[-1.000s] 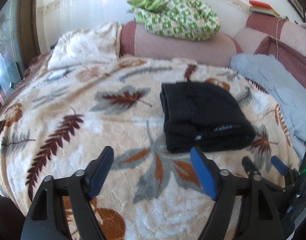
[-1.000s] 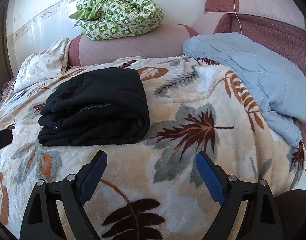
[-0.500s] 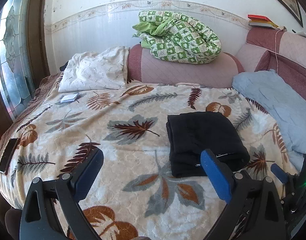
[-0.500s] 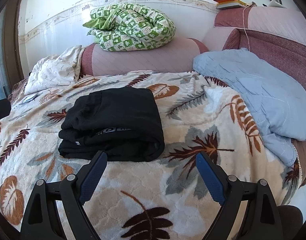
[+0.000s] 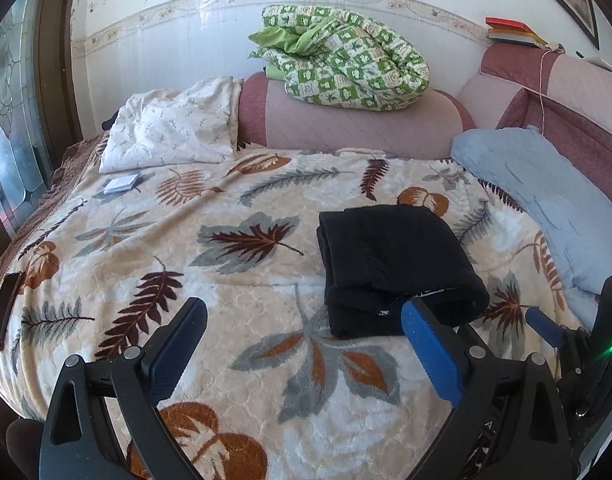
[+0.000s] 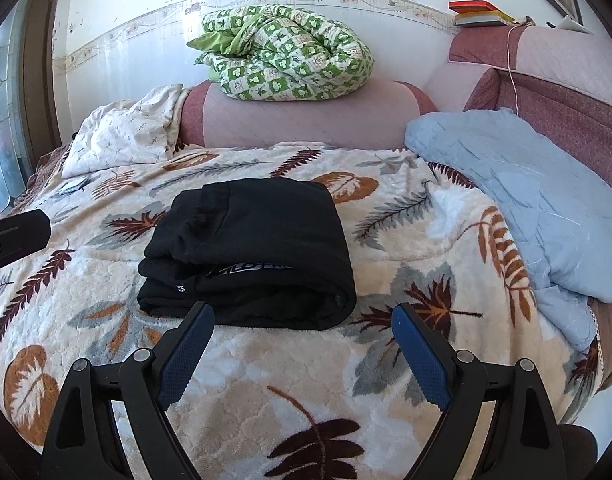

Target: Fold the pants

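Note:
Black pants (image 5: 394,264) lie folded into a compact stack on the leaf-patterned blanket (image 5: 233,240), also seen in the right wrist view (image 6: 253,252). My left gripper (image 5: 303,332) is open and empty, held above the blanket near the bed's front, with the pants ahead and to its right. My right gripper (image 6: 301,332) is open and empty, just in front of the pants' near edge and apart from them. Part of the right gripper shows at the left wrist view's right edge (image 5: 546,330).
A green checked quilt (image 6: 281,56) sits on the pink bolster (image 6: 306,120). A white pillow (image 5: 173,132) lies at the back left, a blue quilt (image 6: 526,184) at the right. A phone (image 5: 3,310) lies at the left bed edge, a small white packet (image 5: 121,183) near the pillow.
Both grippers have pulled back and up from the bed, so the folded pants look farther away. The pants have not moved. Both grippers stay open.

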{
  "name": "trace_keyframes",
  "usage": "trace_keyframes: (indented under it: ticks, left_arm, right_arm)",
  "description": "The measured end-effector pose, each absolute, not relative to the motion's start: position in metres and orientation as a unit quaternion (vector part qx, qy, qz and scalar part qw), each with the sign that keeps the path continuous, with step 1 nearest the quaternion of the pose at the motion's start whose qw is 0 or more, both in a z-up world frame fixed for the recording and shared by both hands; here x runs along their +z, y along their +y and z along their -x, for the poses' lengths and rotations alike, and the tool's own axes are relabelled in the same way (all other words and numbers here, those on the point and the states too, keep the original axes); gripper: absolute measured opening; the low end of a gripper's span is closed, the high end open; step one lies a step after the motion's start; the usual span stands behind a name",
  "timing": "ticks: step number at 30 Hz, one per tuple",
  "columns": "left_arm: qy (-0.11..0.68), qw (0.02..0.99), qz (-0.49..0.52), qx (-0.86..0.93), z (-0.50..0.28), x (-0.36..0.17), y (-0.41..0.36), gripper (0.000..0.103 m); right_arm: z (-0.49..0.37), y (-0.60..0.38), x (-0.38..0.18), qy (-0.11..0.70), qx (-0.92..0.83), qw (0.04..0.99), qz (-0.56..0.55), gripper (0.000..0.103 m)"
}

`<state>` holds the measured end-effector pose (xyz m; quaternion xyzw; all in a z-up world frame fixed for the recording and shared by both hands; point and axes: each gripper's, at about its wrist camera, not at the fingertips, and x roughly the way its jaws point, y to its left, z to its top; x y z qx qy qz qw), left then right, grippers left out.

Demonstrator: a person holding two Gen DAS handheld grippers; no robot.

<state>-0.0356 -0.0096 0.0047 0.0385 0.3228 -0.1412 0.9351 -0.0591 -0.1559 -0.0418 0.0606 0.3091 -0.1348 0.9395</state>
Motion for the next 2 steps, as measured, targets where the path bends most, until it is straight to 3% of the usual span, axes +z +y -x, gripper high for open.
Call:
trace_keyframes:
  ticks: [2]
  left_arm:
    - [0.341, 0.928, -0.036, -0.144, 0.0306, -0.0032, -0.0078, 0.098]
  right_arm:
    - [0.0586, -0.1585, -0.0461, 0.316, -0.135, 0.937, -0.064, 0.094]
